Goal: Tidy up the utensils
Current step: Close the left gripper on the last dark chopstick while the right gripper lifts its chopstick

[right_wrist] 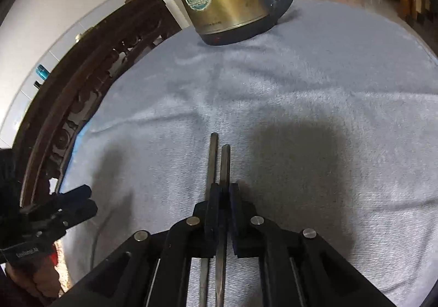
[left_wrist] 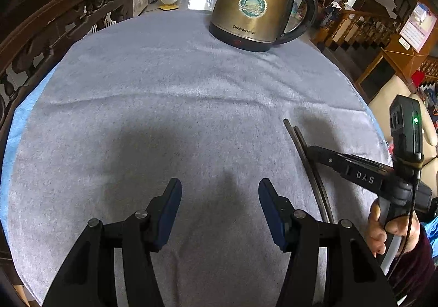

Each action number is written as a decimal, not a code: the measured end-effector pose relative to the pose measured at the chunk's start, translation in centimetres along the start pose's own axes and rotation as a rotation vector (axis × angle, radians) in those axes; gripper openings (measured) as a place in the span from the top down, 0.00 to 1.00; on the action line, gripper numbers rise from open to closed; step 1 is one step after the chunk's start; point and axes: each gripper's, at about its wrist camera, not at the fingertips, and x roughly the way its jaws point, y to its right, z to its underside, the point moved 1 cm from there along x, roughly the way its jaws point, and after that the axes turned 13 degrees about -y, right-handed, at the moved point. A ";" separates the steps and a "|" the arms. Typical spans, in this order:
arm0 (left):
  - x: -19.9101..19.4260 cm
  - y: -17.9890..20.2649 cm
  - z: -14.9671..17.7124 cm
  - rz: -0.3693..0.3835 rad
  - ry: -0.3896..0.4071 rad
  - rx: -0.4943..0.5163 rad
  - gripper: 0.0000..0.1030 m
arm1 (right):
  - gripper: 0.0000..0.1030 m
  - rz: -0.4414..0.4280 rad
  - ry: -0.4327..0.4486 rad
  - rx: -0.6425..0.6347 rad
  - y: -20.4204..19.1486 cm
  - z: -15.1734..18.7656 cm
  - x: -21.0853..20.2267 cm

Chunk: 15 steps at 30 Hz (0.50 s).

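Observation:
Two dark chopsticks (right_wrist: pixel 213 159) lie side by side on a grey towel (right_wrist: pixel 314 115), pointing toward the kettle. My right gripper (right_wrist: pixel 224 192) is shut on the right-hand chopstick (right_wrist: pixel 226 161), which runs between its pads. The left-hand chopstick passes under the left finger. Seen in the left wrist view, the right gripper (left_wrist: pixel 312 149) reaches in from the right onto the chopsticks (left_wrist: pixel 291 129), held by a person's hand (left_wrist: pixel 383 227). My left gripper (left_wrist: pixel 220 197) hovers open over bare towel with nothing between its fingers; the right wrist view shows this left gripper (right_wrist: pixel 82 197) at the far left.
A brass-coloured electric kettle (left_wrist: pixel 260 0) stands on the far side of the towel (left_wrist: pixel 164 88). A carved dark wooden chair back (left_wrist: pixel 54 19) runs along the table's left edge. A blue cloth edge (left_wrist: pixel 16 129) shows under the towel at left.

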 end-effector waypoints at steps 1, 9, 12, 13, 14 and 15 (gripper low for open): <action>0.2 0.2 -0.3 -0.001 -0.002 0.005 0.42 | 0.90 0.026 0.001 -0.006 0.1 0.0 -0.2; 3.8 5.4 -5.0 0.065 -0.077 0.103 0.42 | 0.90 0.136 -0.049 0.076 3.8 -0.6 -2.0; 5.4 7.5 -6.6 0.078 -0.126 0.132 0.42 | 0.89 0.139 -0.083 0.105 4.4 -1.5 -2.0; 5.9 8.1 -7.0 0.074 -0.140 0.141 0.42 | 0.89 0.139 -0.090 0.112 4.6 -1.8 -2.0; 6.6 8.8 -7.4 0.059 -0.172 0.161 0.42 | 0.89 0.137 -0.101 0.125 4.9 -2.3 -2.0; 7.2 9.1 -7.6 0.042 -0.197 0.162 0.42 | 0.89 0.137 -0.108 0.130 4.9 -2.6 -1.8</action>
